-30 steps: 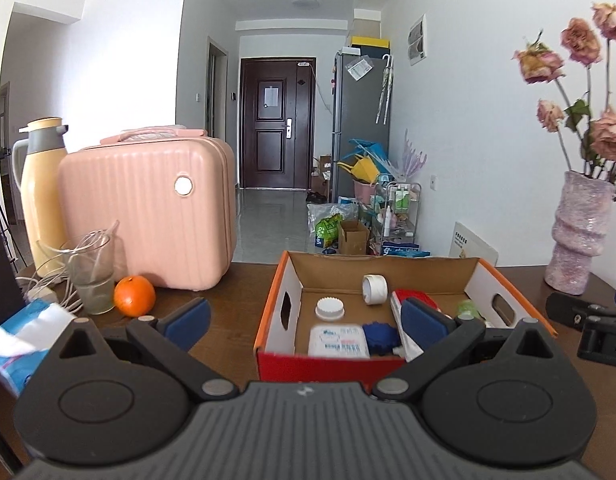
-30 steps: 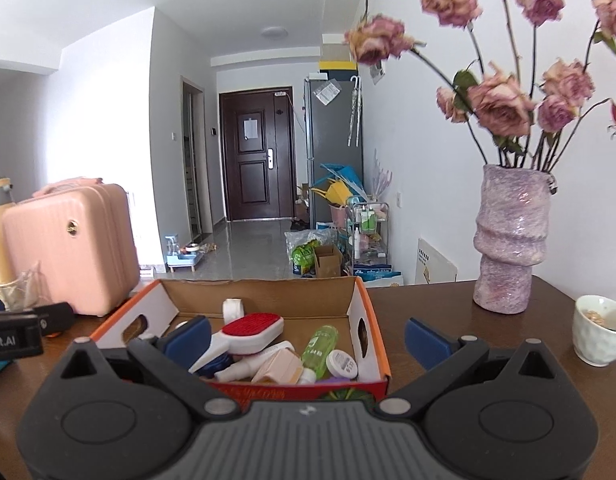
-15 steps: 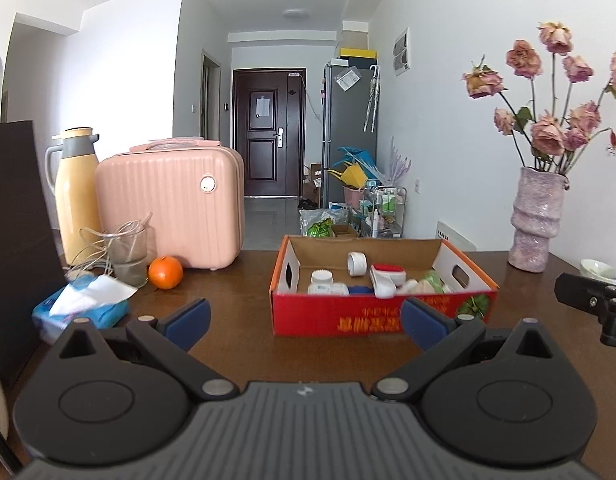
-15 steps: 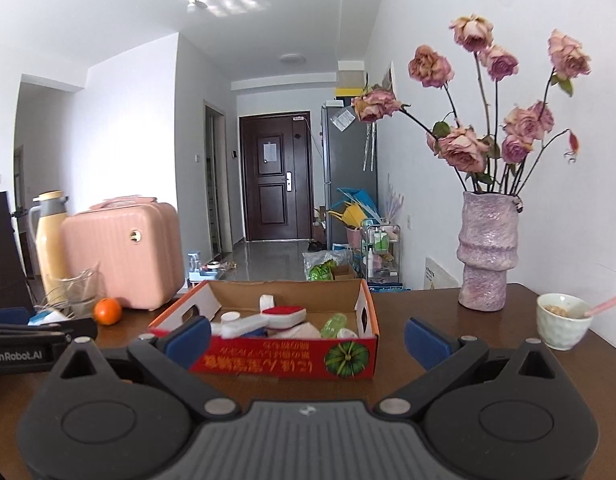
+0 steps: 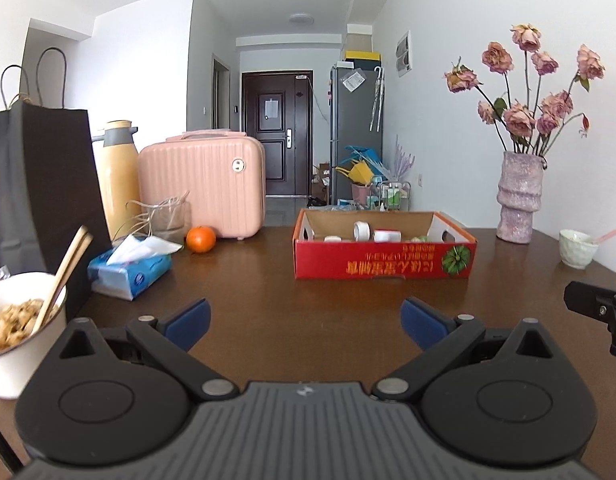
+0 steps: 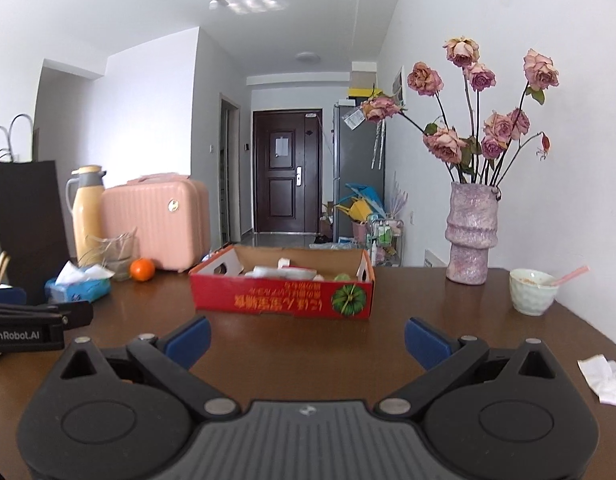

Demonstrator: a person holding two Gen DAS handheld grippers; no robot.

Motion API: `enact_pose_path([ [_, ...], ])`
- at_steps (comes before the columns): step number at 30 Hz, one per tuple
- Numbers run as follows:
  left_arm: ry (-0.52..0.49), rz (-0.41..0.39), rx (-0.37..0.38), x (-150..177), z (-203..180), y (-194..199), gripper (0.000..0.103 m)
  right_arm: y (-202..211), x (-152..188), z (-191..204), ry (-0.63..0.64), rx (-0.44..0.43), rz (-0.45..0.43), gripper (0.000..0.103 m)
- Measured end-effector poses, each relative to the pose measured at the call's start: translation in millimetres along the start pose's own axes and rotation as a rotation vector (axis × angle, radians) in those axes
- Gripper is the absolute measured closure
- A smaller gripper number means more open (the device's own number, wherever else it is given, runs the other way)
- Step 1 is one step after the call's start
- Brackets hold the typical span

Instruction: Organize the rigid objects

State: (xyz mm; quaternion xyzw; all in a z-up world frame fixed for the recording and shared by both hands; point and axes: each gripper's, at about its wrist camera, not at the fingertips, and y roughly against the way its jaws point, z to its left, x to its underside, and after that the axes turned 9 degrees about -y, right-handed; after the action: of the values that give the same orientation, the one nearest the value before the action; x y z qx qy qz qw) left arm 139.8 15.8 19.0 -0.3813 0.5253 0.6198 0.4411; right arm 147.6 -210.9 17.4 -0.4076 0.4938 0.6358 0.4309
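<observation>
Currently we are holding the left gripper point(image 5: 304, 322) and the right gripper point(image 6: 306, 342) low over the dark wooden table point(image 6: 448, 312), both with jaws spread wide and gripping nothing. We are finding the red cardboard box point(image 6: 282, 294) ahead of both grippers, with a tape roll point(image 5: 362, 230), white caps and a green bottle loose inside. We are judging the risks: smooth rounded plastics slipping, thin cardboard walls snagging, the ceramic cup point(image 6: 532, 290) right of the box tipping.
</observation>
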Motion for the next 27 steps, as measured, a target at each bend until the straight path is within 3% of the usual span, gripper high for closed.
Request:
enact_pose_path([
  [11, -0.005, -0.019, 0.012, 12.8, -4.5, 31.6, 0.000, 28.1, 14.8, 1.6, -0.006, 0.008, 0.006, 0.000],
  [27, -0.004, -0.019, 0.009, 13.4, -4.0, 32.2, 0.000, 30.0, 13.9, 3.0, -0.004, 0.006, 0.005, 0.000],
])
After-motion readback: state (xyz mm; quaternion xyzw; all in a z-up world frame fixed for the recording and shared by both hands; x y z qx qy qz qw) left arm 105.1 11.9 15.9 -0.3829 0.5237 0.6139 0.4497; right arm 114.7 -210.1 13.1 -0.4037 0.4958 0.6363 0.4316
